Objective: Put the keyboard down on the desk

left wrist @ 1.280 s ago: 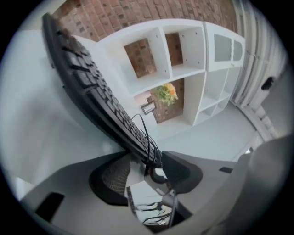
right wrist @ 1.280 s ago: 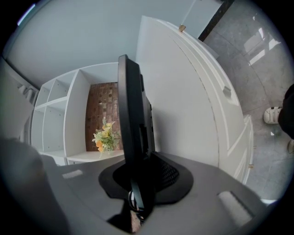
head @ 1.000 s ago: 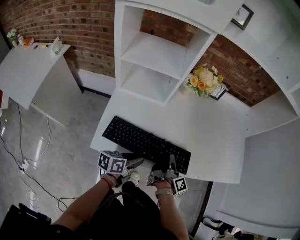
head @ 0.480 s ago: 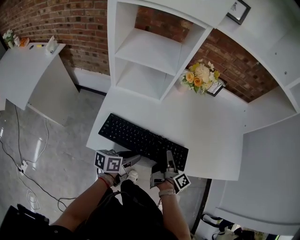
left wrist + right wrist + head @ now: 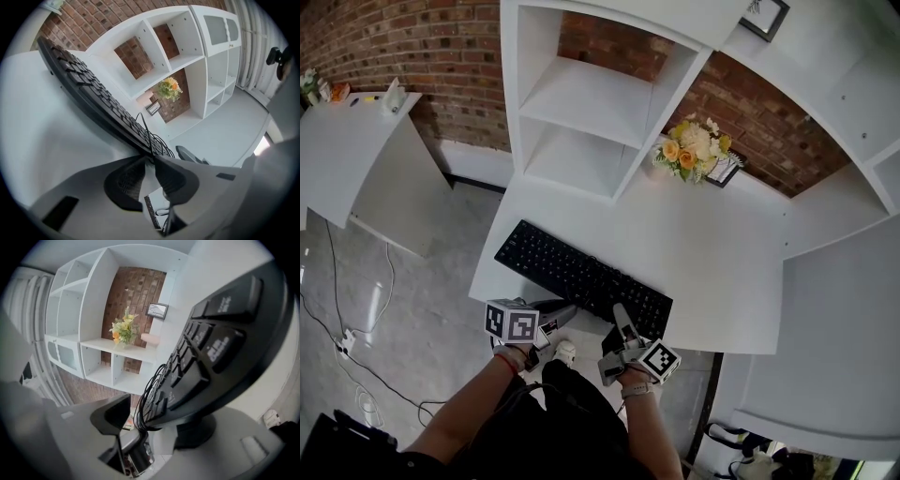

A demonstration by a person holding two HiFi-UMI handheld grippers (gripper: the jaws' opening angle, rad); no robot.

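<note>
The long black plastic keyboard (image 5: 581, 279) is lying flat and slantwise on the white counter (image 5: 712, 272), with its near long edge close to the counter's front edge, just in front of the person. The left claw (image 5: 562, 313) is reaching in at that near edge, part-way along it. In the left gripper view its two dark jaws are drawn almost together, their tips pinching the keyboard's thin rim. The right claw (image 5: 621, 321) is pointing at the keyboard's right end. In the right gripper view its jaws are standing wide apart: the keyboard's end is sitting between them, resting against one jaw, while the other jaw is standing clear of the keys. A coiled black cable (image 5: 146, 401) is bunching at the keyboard's near edge between the two claws. Behind the keyboard, a bunch of yellow and white flowers (image 5: 692, 150) is standing against the red brick wall (image 5: 412, 47), beside the white open shelf unit (image 5: 581, 103).
</note>
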